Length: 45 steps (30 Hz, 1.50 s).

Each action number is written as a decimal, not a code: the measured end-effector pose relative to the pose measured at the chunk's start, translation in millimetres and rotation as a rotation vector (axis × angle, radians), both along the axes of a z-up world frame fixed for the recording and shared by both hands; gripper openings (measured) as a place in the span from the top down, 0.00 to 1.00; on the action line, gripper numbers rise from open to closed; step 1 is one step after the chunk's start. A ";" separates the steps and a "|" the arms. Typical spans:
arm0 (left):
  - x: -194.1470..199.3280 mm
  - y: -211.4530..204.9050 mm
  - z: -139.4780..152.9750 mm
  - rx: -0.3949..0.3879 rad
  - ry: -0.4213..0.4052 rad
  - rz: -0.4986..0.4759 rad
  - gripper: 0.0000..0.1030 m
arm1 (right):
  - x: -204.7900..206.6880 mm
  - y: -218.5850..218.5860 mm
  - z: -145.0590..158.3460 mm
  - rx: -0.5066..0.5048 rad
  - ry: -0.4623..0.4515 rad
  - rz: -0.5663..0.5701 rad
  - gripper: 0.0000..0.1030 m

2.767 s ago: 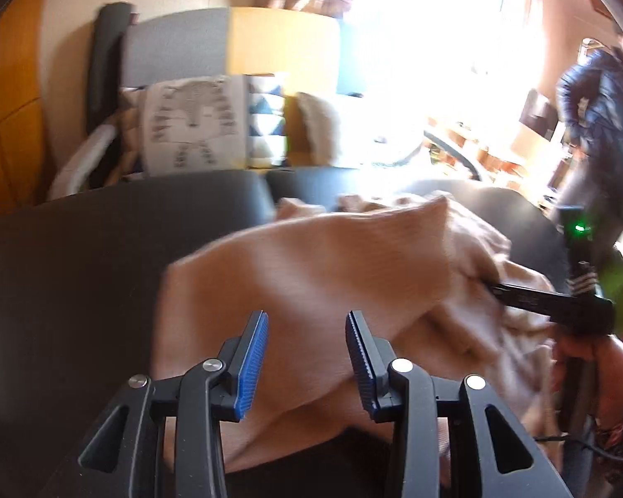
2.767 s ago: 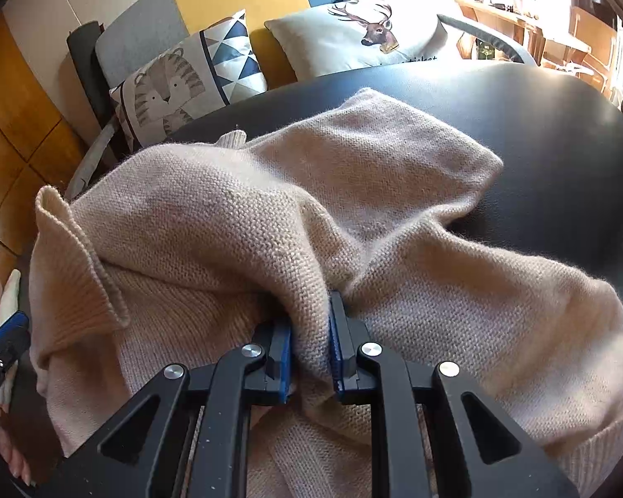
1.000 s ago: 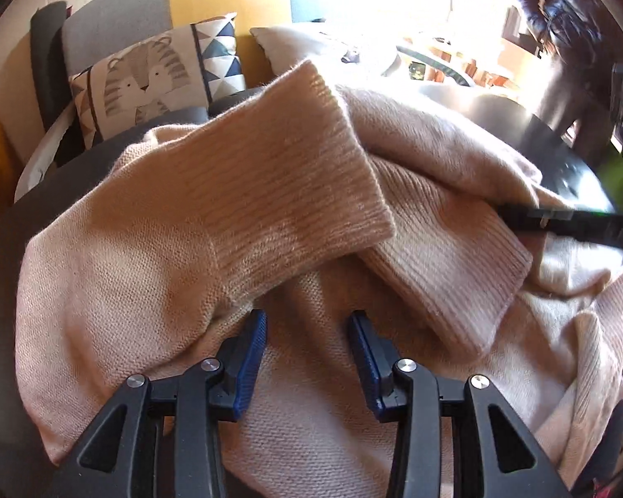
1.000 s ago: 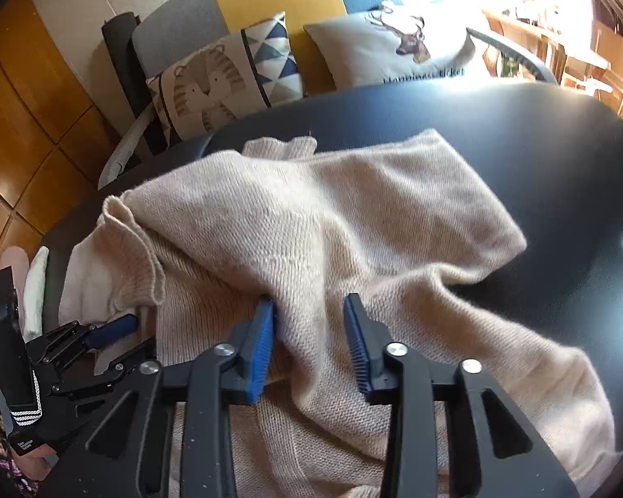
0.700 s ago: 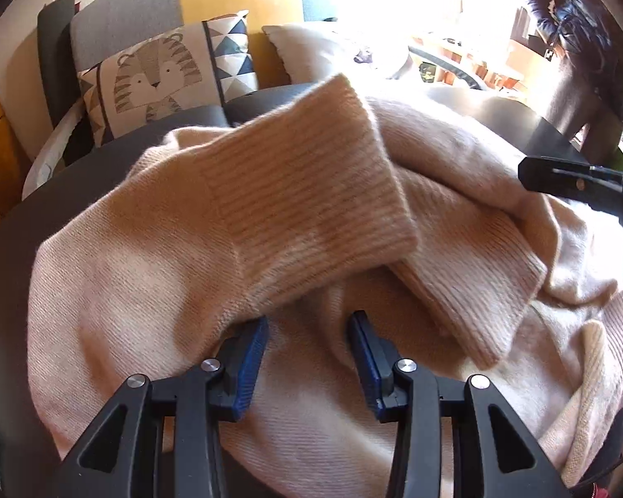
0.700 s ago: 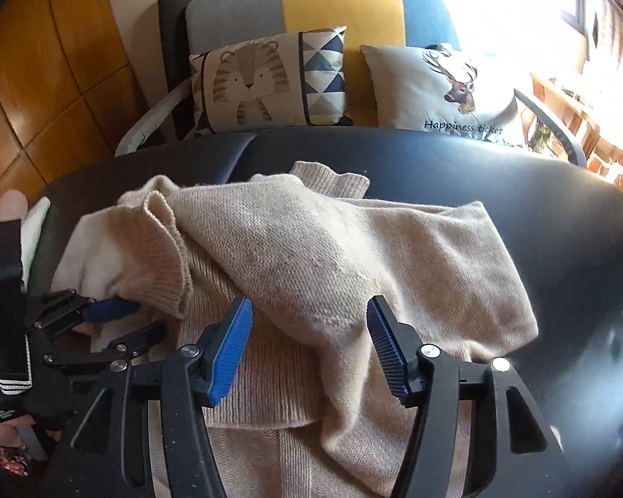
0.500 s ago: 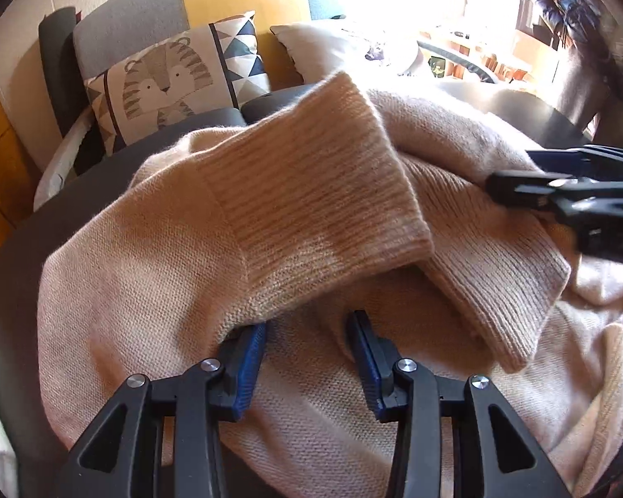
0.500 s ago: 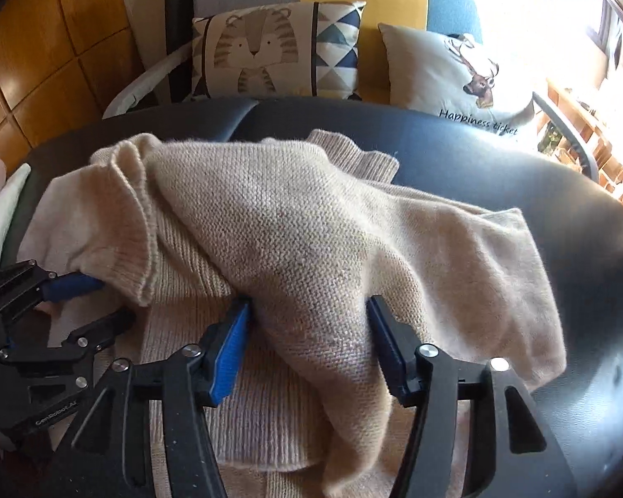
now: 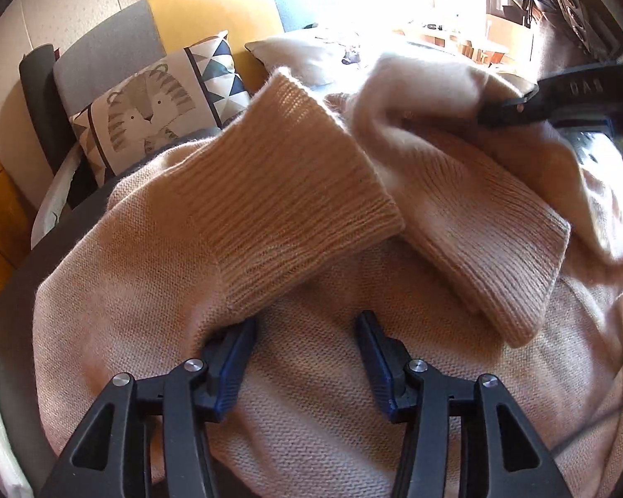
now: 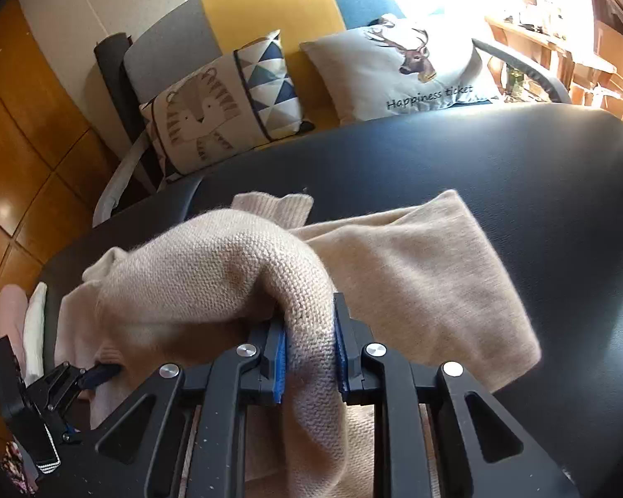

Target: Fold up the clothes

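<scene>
On the dark table (image 9: 8,311), seen from my left wrist, the beige sweater (image 9: 311,394) lies in a heap that fills most of the view. My left gripper (image 9: 305,357) rests low on the knit with its blue pads spread wide and nothing between them; the left pad is tucked just under the edge of a ribbed cuff (image 9: 295,216). A second ribbed cuff (image 9: 498,257) lies to the right, partly under the first. At the upper right my right gripper (image 9: 519,108) reaches into a raised fold of the sweater. Behind the table stands a sofa (image 9: 212,16) with a tiger cushion (image 9: 153,99).

From my right wrist, my right gripper (image 10: 309,357) is clamped narrow on a thick fold of the sweater (image 10: 415,274), which arches up over the pads and hangs down between the fingers. The rest of the garment spreads flat to the right on the table (image 10: 519,174). At the lower left my left gripper (image 10: 83,377) sits against the sweater's edge; I cannot tell its opening from here. A deer cushion (image 10: 398,66) leans beside the tiger cushion (image 10: 220,103) on the sofa (image 10: 270,4).
</scene>
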State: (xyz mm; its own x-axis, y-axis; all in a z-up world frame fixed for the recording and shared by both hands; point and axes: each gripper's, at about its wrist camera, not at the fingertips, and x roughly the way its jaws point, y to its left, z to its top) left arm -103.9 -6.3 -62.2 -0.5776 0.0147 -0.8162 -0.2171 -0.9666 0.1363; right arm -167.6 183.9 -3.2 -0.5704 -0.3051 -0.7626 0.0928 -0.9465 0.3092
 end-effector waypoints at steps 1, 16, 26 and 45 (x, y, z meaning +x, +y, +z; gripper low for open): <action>-0.1 -0.1 0.6 -0.001 -0.002 -0.004 0.50 | -4.2 7.5 0.2 -0.003 -0.005 -0.016 0.81; 10.7 4.3 -2.8 0.008 0.018 -0.009 0.50 | -27.2 82.0 -6.4 -0.006 -0.014 -0.159 0.81; 10.5 6.3 -6.9 -0.007 0.056 -0.009 0.49 | 31.6 17.7 1.3 0.043 0.047 0.048 0.81; 16.6 45.3 4.2 0.026 -0.037 -0.114 0.48 | -23.1 69.9 -48.2 0.112 -0.129 -0.140 0.43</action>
